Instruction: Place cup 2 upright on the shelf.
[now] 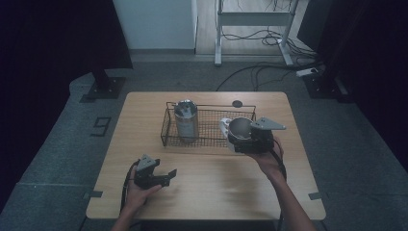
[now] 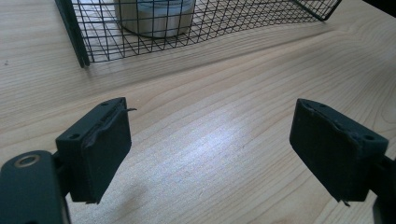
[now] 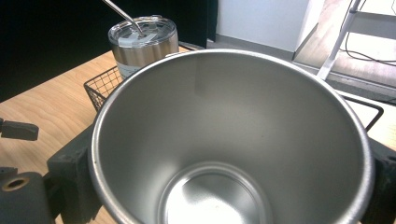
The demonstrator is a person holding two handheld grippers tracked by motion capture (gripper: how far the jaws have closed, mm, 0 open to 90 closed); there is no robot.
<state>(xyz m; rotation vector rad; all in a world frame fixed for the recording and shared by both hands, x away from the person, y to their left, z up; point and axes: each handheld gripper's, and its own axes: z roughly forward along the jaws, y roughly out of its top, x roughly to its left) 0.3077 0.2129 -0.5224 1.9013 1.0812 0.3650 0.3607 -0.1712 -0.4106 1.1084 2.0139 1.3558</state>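
An open stainless steel cup (image 1: 239, 129) is held upright over the right end of a black wire basket (image 1: 166, 126), with my right gripper (image 1: 243, 139) shut on it. In the right gripper view the cup (image 3: 224, 140) sits between the two jaws. A lidded steel tumbler (image 1: 185, 120) with a straw stands in the basket's left part, and appears as the tumbler (image 3: 142, 44) behind the cup. My left gripper (image 1: 168, 177) rests low over the table's front left. Its jaws stand apart with bare wood between the left gripper (image 2: 210, 149) pads; the basket (image 2: 140, 42) and tumbler (image 2: 154, 16) lie ahead.
The wooden table (image 1: 216, 187) has free surface in front of the basket and on both sides. A dark round grommet (image 1: 236, 103) sits at the back edge. Beyond the table are cables, a white desk frame (image 1: 219, 38) and a black stand base (image 1: 103, 89).
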